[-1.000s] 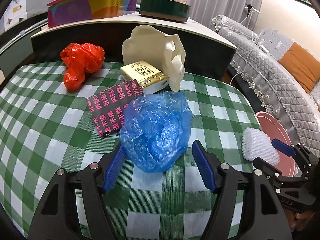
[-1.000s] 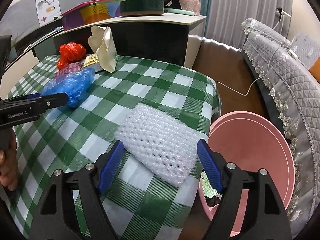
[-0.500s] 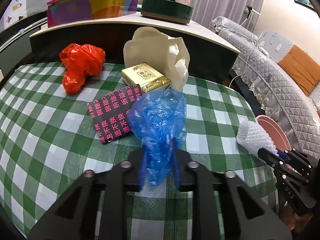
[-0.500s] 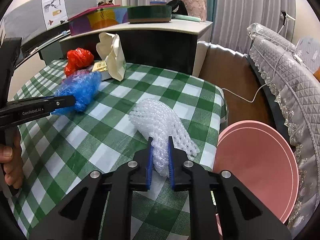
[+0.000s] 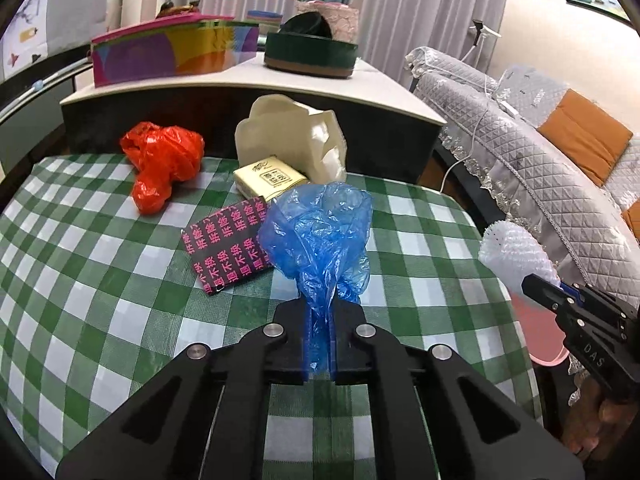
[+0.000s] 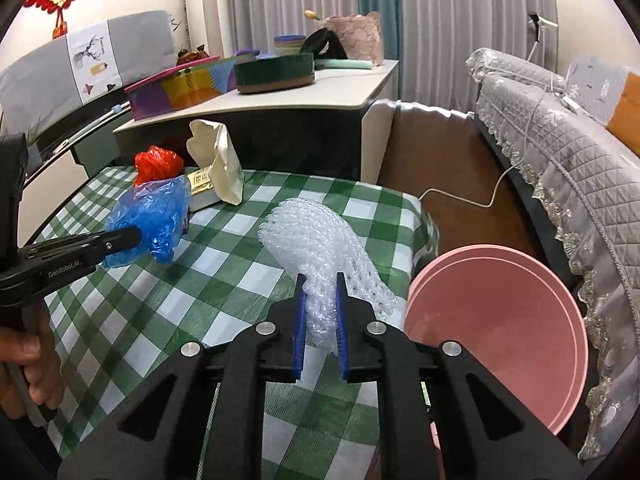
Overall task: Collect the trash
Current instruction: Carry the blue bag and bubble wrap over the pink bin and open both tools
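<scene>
- 2 grippers: left gripper (image 5: 319,334), right gripper (image 6: 320,322).
- 2 crumpled plastic bags: 1 blue bag (image 5: 320,232), 1 red bag (image 5: 160,164) at the far edge of the checked table (image 5: 80,280).
- 1 white foam net (image 6: 320,240).
- 1 pink basin (image 6: 496,320) beside the table.
- 1 tissue pack (image 5: 268,178) on the table.
- 1 black-and-pink packet (image 5: 228,248) on the table.
- 1 cream paper bag (image 5: 292,136) on the table.

Crinkled glossy blue plastic bag (image 5: 320,232); white bubble wrap (image 6: 324,248); checked tablecloth (image 5: 100,280) smooth
</scene>
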A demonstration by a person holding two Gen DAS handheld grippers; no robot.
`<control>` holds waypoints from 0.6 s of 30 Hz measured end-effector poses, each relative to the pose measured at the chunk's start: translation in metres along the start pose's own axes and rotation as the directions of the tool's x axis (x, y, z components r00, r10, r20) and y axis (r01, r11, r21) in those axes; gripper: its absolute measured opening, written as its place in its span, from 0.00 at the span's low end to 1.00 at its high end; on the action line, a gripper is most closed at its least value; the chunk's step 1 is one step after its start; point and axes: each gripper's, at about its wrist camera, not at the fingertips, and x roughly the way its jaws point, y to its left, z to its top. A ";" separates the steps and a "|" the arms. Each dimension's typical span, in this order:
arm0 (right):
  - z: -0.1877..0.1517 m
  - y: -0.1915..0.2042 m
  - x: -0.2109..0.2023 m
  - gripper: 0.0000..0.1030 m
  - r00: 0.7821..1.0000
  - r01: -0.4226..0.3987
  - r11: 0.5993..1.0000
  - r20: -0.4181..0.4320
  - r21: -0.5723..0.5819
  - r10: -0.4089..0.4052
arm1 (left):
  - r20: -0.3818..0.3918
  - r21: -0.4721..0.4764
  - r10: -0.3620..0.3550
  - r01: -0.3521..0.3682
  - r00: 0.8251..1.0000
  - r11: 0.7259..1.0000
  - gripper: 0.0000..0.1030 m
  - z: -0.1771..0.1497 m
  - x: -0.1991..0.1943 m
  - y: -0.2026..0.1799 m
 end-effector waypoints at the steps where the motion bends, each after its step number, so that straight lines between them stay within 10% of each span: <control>1: 0.000 0.000 -0.003 0.13 1.000 0.004 1.000 0.006 0.003 -0.004 | 0.004 0.005 -0.001 0.001 1.000 1.000 0.05 0.000 -0.002 -0.001; 18: -0.011 -0.026 -0.041 0.13 0.996 0.059 0.995 0.057 0.082 -0.064 | 0.049 0.079 -0.030 0.026 0.998 0.996 0.05 -0.009 -0.030 -0.032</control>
